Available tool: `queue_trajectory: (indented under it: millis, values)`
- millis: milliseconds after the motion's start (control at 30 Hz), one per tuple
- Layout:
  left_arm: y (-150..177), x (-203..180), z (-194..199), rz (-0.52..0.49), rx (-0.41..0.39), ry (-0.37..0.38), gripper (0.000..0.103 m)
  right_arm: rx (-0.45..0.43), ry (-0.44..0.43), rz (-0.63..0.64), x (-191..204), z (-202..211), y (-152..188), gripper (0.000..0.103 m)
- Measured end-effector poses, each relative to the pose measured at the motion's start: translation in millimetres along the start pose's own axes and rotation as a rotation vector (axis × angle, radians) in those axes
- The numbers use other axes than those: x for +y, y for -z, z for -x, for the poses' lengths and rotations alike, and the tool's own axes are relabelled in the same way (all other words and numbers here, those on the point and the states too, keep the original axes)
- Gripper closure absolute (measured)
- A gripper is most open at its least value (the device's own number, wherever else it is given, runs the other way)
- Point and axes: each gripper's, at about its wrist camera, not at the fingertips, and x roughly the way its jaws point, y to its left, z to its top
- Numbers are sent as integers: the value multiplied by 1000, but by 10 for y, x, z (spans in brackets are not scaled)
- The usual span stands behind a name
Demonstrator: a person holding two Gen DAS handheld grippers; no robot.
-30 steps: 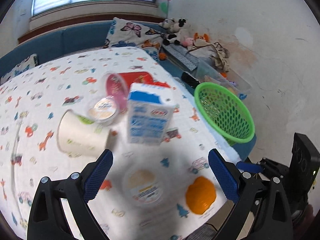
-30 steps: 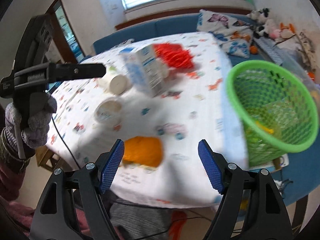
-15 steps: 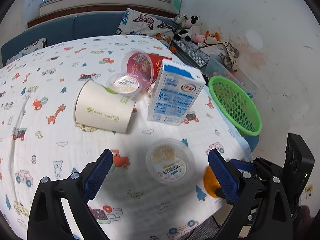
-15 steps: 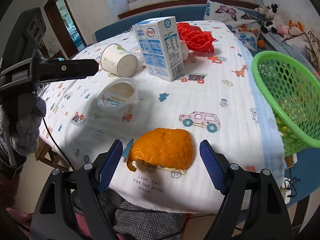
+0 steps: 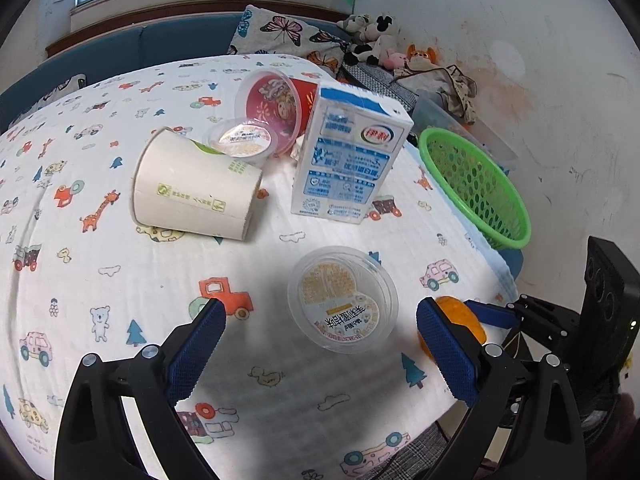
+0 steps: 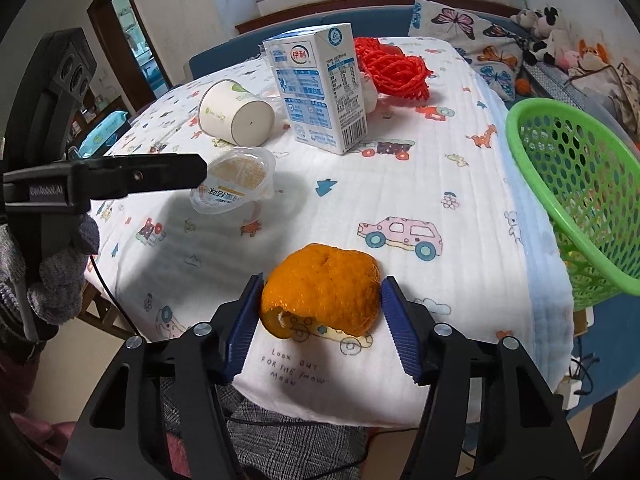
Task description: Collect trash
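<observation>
While half a second ago the right gripper [image 6: 320,308] stood wide, its jaws now bracket the orange peel [image 6: 320,292] at the table [image 6: 400,184] edge, seemingly touching; pickup imminent. Left gripper [image 5: 320,352] spread, over plastic cup [image 5: 342,304].

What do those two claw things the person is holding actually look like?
Each claw is a black plastic frame with triangular cut-outs and silver bolts, ending in two ribbed blue pads: left claw, right claw. The left one's side reads "GenRobot.AI" in white, and a grey knitted glove grips its handle.
</observation>
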Motion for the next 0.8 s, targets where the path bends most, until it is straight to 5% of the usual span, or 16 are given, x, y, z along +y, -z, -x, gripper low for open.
queue_trajectory:
  millis: [500, 800]
  values:
    - [-7, -122, -199, -20, 20, -2, 10, -5, 4, -16, -116, 92, 19, 48]
    - [1, -118, -213, -18, 19, -4, 10, -11, 17, 7, -56, 54, 28, 36]
